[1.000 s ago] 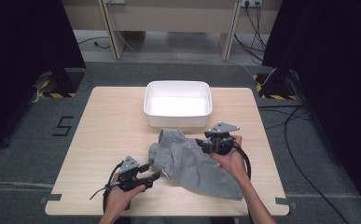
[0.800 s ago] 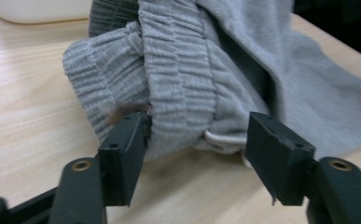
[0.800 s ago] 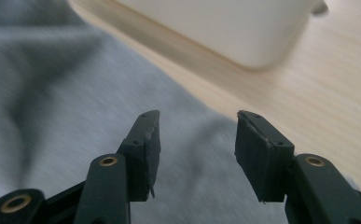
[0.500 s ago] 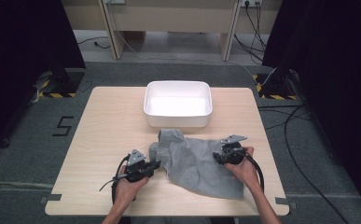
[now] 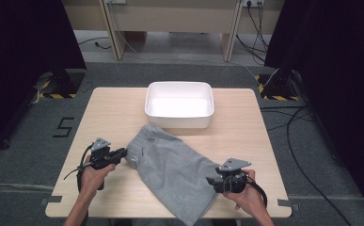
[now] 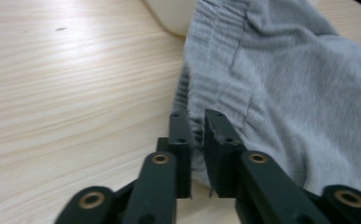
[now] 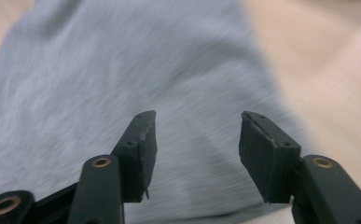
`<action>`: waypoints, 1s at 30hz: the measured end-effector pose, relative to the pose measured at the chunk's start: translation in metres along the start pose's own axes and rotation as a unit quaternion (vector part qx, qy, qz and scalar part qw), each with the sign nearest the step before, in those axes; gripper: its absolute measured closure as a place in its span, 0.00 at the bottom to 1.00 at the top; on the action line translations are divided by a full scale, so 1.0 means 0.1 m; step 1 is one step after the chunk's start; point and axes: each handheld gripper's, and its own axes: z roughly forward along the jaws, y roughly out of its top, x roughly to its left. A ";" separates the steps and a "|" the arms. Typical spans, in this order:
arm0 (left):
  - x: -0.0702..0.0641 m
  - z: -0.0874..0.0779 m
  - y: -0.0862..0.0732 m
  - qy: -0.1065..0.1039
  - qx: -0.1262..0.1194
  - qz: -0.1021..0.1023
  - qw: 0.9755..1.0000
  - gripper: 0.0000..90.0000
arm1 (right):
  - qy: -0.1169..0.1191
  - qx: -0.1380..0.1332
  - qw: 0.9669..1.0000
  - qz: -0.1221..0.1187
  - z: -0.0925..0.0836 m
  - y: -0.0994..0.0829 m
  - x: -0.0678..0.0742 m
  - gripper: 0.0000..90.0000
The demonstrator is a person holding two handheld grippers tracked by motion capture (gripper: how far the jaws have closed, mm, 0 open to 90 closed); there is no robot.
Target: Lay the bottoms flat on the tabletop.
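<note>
Right gripper (image 5: 216,181) hovers at the shorts' (image 5: 172,172) near edge, jaws half open, having just widened, gripping nothing. Left gripper (image 5: 121,154) pinches the waistband, apparently loosening. Spreading step; next, flatten cloth on tabletop (image 5: 109,113) before tub (image 5: 179,105).

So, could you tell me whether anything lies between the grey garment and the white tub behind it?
Nothing visible does. The grey garment lies spread on the table, its ribbed top edge just short of the white tub, with bare wood between them. The left tool pinches that edge; the right tool stands open over the cloth.
</note>
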 end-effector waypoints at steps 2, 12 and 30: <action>0.05 0.00 0.00 0.016 -0.008 -0.011 1.000 0.73 | -0.004 -0.006 1.000 0.001 0.00 0.05 -0.04 0.51; -0.43 -0.07 -0.19 0.001 0.000 0.019 1.000 0.57 | 0.009 0.037 0.999 0.025 0.60 0.27 -0.36 0.50; -0.73 0.48 0.04 0.009 0.036 0.069 0.997 0.52 | 0.046 0.020 0.999 0.005 0.23 0.05 0.06 0.53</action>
